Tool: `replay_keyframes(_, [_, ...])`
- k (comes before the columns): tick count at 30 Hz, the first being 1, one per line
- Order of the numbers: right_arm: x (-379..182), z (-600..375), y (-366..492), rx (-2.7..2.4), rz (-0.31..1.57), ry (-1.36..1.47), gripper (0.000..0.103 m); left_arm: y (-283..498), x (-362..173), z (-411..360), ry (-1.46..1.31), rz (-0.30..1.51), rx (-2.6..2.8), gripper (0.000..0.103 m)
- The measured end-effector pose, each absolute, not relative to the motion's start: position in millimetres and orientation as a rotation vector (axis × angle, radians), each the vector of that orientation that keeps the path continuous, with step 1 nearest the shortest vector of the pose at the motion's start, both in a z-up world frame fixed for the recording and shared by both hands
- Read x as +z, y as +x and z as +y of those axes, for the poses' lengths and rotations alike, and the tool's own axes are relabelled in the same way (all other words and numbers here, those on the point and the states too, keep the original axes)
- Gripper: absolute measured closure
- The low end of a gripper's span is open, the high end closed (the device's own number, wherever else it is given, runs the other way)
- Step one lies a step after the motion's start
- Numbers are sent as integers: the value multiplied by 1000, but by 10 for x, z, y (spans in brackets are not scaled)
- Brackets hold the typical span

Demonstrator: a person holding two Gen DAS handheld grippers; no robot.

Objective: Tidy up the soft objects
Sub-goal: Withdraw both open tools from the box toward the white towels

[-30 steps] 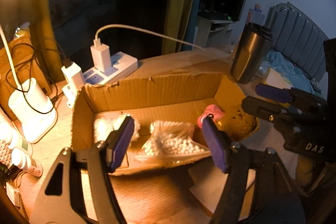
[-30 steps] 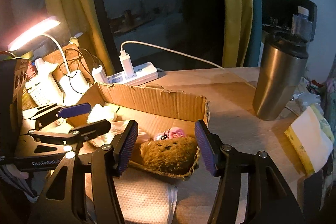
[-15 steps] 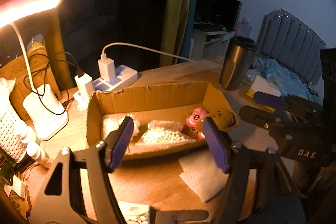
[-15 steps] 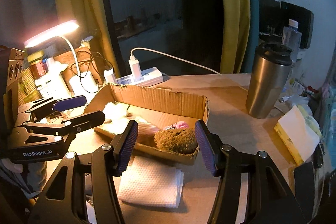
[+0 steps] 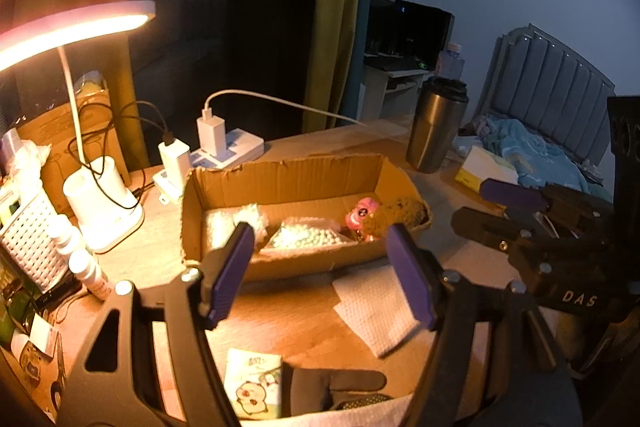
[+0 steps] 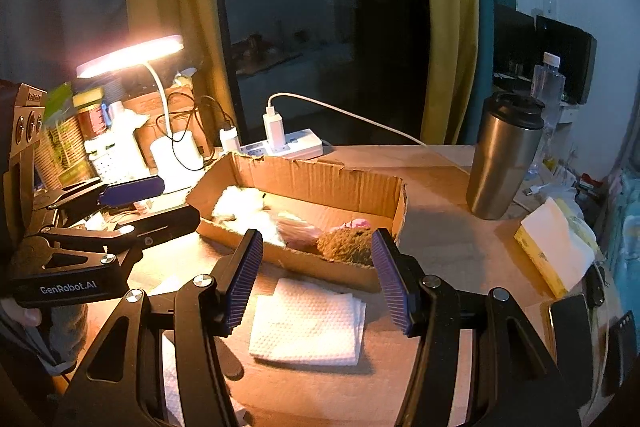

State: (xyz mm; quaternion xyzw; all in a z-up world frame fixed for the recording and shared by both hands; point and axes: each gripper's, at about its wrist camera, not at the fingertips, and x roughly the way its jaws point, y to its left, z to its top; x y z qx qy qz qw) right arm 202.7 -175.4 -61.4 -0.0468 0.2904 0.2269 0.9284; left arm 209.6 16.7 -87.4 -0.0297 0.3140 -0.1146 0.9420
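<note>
left gripper (image 5: pixel 320 271), marked "genrobot.ai", hanging apart, gripping nothing. right gripper (image 6: pixel 318 277), marked "das", likewise gaping. box (image 5: pixel 288 179) holding bead bag (image 5: pixel 306 237), pink toy (image 5: pixel 362 213), brown plush (image 5: pixel 400 215). napkin (image 6: pixel 308 323) lying before box.

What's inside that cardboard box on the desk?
The cardboard box holds white fluffy stuffing, a clear bag of small white beads, a pink toy and a brown fuzzy plush. The box's front wall hides whatever lies low behind it.
</note>
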Motion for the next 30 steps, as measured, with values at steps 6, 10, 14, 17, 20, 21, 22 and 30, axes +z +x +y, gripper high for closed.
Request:
replay_keyframes(6, [-641,-1728,1866,466,593,-103,43,1904,-889,211,-65,634,-229,33])
replay_keyframes(10, [-688,-1709,1779,467,600,-108,43,1790,-918,236,-68,635,-225,33])
replay_keyframes(14, [-774,-1690,1694,469,615,-114,44,1679,-988,281,-76,641,-220,33])
replay_keyframes(17, [-845,-1668,1643,467,629,-116,43,1605,-1067,330,-86,656,-214,33])
replay_keyframes(20, [-909,-1647,1589,470,638,-118,43,1537,-1159,375,-94,672,-206,33])
replay_keyframes(21, [-937,-1638,1569,470,643,-118,43,1516,-1188,387,-97,677,-204,33])
replay_keyframes(22, [-958,-1629,1554,471,648,-118,43,1487,-1217,402,-100,683,-202,33])
replay_keyframes(30, [-1124,-1565,1405,485,677,-122,44,1288,-1443,501,-125,720,-188,33])
